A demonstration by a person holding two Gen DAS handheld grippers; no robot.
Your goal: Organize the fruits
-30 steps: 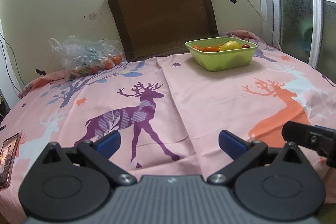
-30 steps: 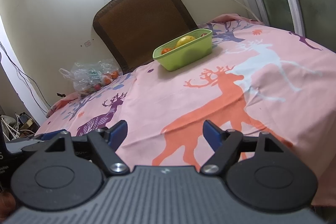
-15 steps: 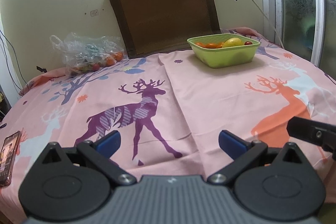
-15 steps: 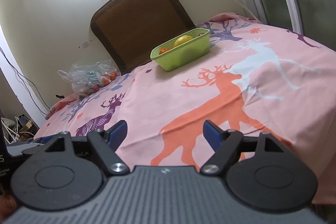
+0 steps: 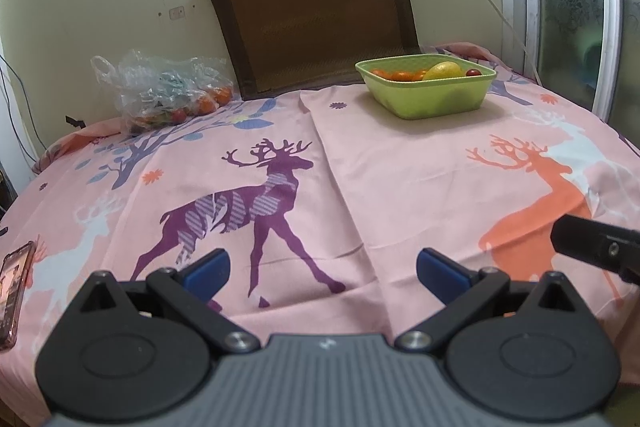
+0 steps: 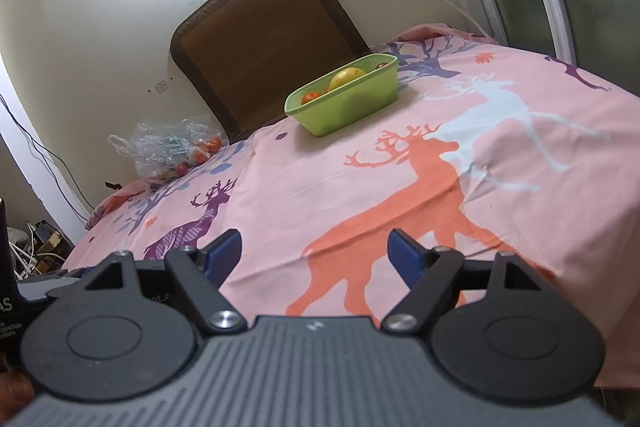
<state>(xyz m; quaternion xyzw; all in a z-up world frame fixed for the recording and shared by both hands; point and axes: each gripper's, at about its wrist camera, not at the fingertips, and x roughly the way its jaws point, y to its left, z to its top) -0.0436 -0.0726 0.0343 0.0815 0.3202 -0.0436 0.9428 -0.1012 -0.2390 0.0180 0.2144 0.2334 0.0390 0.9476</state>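
- We hold our left gripper (image 5: 322, 267) low over the near edge of the tablecloth (image 5: 400, 187), jaws spread wide with nothing between the blue pads; our right gripper (image 6: 314, 251) is equally released and empty, over the near right part of the cloth.
- The fruit we must sort sits in two places, both far from us: a green basket (image 5: 432, 99) at the far right, in front of the brown cushion (image 5: 316, 7), and a clear plastic bag (image 5: 160, 95) at the far left against the wall.
- The basket holds a few orange fruits, a large yellow one (image 5: 443, 70) and a small red one (image 5: 474, 71) by its right rim; the yellow fruit rises above the rim, so space looks limited.
- The bag holds small orange and red fruits mixed with crumpled wrapping; we cannot count them or see where the opening lies.
- What could go wrong: pinching the thin film instead of a fruit would likely drag the whole bag, or tear it and send round fruit rolling off the cloth.
- A loose grip on a smooth round fruit could let it slip during the carry across to the basket.
- Pushing down on the light basket's rim may tip or slide it on the cloth.
- A phone (image 5: 14, 291) lies at the near left edge; a careless left swing could knock it off.
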